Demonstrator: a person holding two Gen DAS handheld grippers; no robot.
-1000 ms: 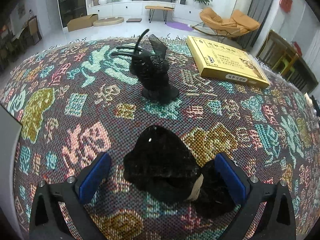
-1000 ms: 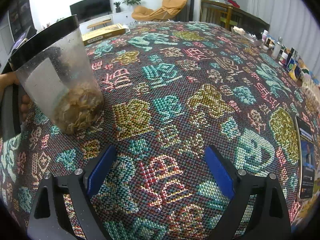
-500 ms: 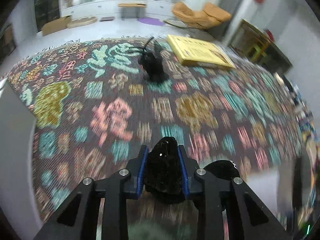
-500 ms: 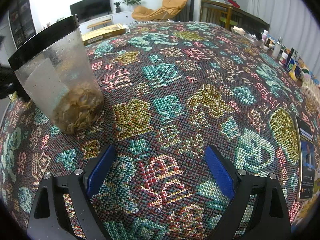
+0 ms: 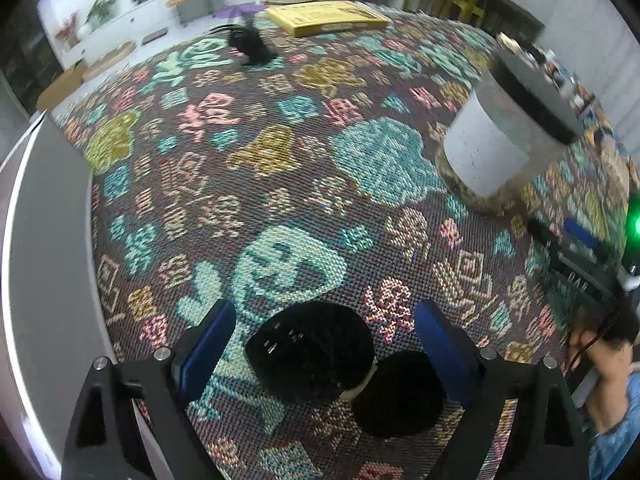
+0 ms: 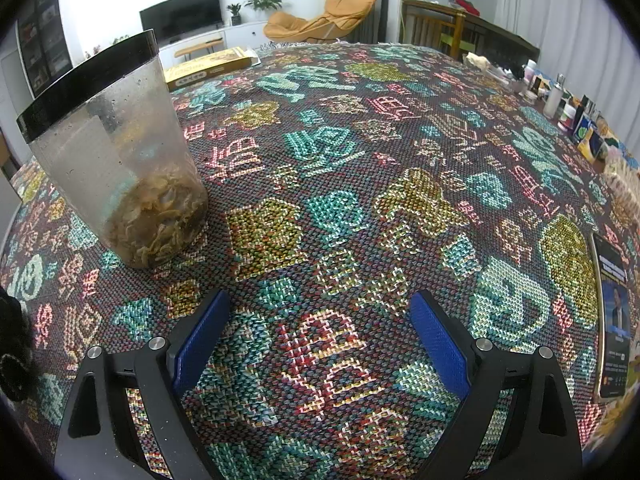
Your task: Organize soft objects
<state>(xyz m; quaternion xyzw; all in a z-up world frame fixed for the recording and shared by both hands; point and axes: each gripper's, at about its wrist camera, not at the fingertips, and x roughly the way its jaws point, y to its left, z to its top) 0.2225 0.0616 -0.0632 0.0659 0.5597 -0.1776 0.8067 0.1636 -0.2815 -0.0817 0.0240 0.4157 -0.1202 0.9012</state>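
The left gripper (image 5: 324,350) stands with its jaws apart, and the black fluffy toy (image 5: 316,350) lies between them on the woven cloth (image 5: 280,168). The blue pads do not press it; there is a gap on each side. The jaws have just been opening, so I judge that the toy is set down here on purpose, near the front edge of the table and not far from the plastic jar (image 5: 504,136), as a place to collect the soft things. A second dark round part (image 5: 400,390), joined to the toy by a pale band, rests against the right finger.

The right gripper (image 6: 320,340) is also wide open and holds nothing; under it is only bare cloth. It seems to wait beside the jar (image 6: 116,152), which has dried yellow-brown pieces at the bottom.

Compared with the frame of a second ago, the toy is in a new place: then it lay close to the black claw-shaped thing (image 5: 250,46), which is now far away near the yellow box (image 5: 328,16). Half a second ago the jaws were clamped on the toy in the air. The right view is unchanged, except that the toy's dark edge (image 6: 14,344) now shows at its left border.
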